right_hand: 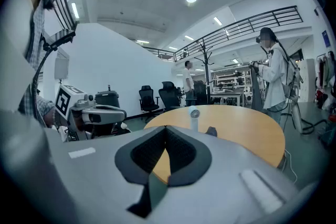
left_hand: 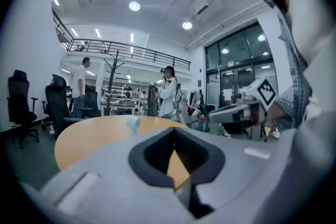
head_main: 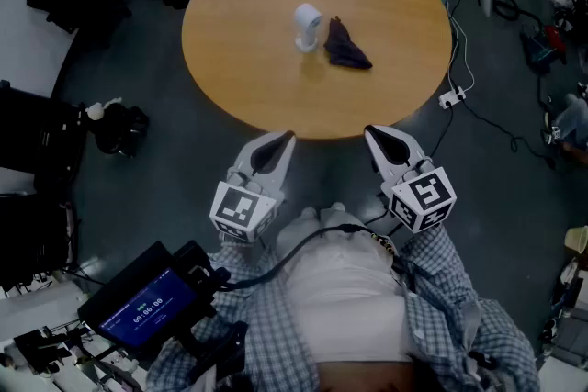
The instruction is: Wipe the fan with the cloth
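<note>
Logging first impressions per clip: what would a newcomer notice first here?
A round wooden table fills the head view's upper half, a small white fan near its middle and a dark cloth crumpled just right of it. By its near edge the left gripper and right gripper point toward them, both shut and empty.
</note>
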`<action>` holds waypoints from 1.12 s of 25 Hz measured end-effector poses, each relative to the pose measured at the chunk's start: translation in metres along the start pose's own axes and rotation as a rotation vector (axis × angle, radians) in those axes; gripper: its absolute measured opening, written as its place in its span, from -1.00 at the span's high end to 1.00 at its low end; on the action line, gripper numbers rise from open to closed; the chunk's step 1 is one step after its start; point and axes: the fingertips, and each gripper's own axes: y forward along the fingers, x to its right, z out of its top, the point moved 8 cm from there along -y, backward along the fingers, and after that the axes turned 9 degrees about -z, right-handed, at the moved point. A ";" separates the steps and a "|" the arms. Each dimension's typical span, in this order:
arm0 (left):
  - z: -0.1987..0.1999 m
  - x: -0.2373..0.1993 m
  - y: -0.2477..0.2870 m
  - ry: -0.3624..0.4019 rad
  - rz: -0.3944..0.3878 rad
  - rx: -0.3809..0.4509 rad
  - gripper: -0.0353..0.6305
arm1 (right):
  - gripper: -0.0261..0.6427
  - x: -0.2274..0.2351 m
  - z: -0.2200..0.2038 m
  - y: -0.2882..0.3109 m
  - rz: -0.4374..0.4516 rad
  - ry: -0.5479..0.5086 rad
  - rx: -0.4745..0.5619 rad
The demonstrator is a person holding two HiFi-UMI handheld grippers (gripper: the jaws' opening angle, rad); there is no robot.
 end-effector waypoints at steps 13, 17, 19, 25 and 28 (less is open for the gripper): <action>-0.004 -0.002 -0.001 0.016 0.000 0.016 0.89 | 0.91 -0.001 -0.001 0.003 0.001 0.004 0.001; -0.003 -0.002 -0.004 0.015 0.010 0.015 0.89 | 0.91 -0.006 -0.001 0.002 0.008 -0.023 0.002; -0.003 -0.003 -0.006 0.017 0.018 0.015 0.89 | 0.91 -0.008 -0.001 0.003 0.016 -0.030 0.002; 0.003 -0.013 -0.012 0.015 0.054 0.034 0.89 | 0.91 -0.010 -0.001 0.004 0.021 -0.042 0.007; 0.009 -0.015 -0.013 0.016 0.062 0.043 0.89 | 0.91 -0.010 -0.001 0.000 0.013 -0.042 0.015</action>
